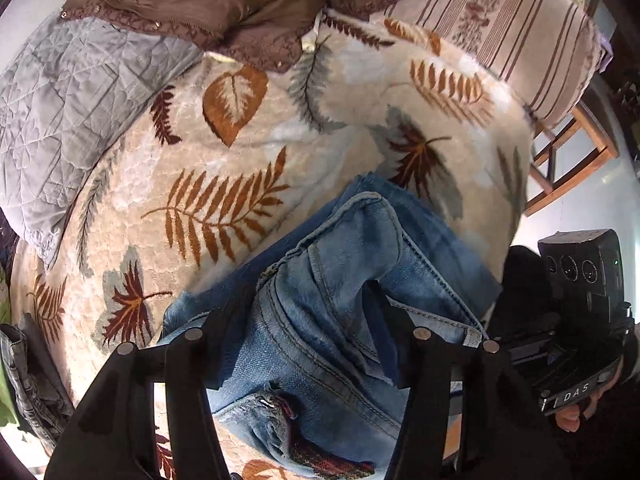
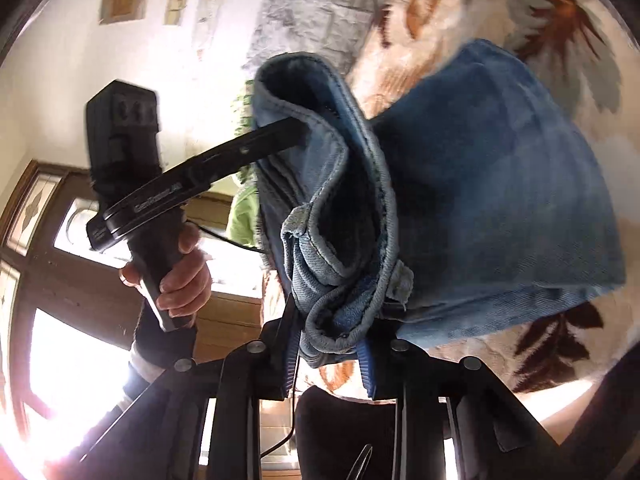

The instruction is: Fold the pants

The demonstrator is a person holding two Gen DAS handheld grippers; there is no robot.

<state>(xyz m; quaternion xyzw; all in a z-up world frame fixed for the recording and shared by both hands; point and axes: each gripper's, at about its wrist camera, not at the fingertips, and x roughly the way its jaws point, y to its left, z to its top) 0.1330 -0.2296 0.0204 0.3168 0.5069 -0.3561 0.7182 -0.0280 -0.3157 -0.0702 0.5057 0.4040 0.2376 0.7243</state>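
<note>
Blue jeans (image 1: pixel 320 288) lie bunched on a cream blanket with a leaf pattern (image 1: pixel 132 208). Seen from the left wrist, my left gripper (image 1: pixel 304 320) points down over them. Its black fingers (image 1: pixel 192 360) stand on either side of a thick denim fold that fills the gap, and they are shut on it. In the right wrist view, my right gripper (image 2: pixel 330 360) is shut on a crumpled edge of the jeans (image 2: pixel 480 200) between its blue pads (image 2: pixel 292 360), and the cloth is lifted off the blanket. One left finger (image 2: pixel 256 140) reaches into a fold there, with a hand (image 2: pixel 180 276) on its handle.
A grey quilted pillow (image 1: pixel 72 120), a brown cushion (image 1: pixel 192 4) and a striped cushion (image 1: pixel 508 20) line the far side of the bed. A wooden stool (image 1: pixel 572 160) stands off the right edge. A grey garment (image 1: pixel 24 380) lies at the left. A wooden door (image 2: pixel 40 280) is behind.
</note>
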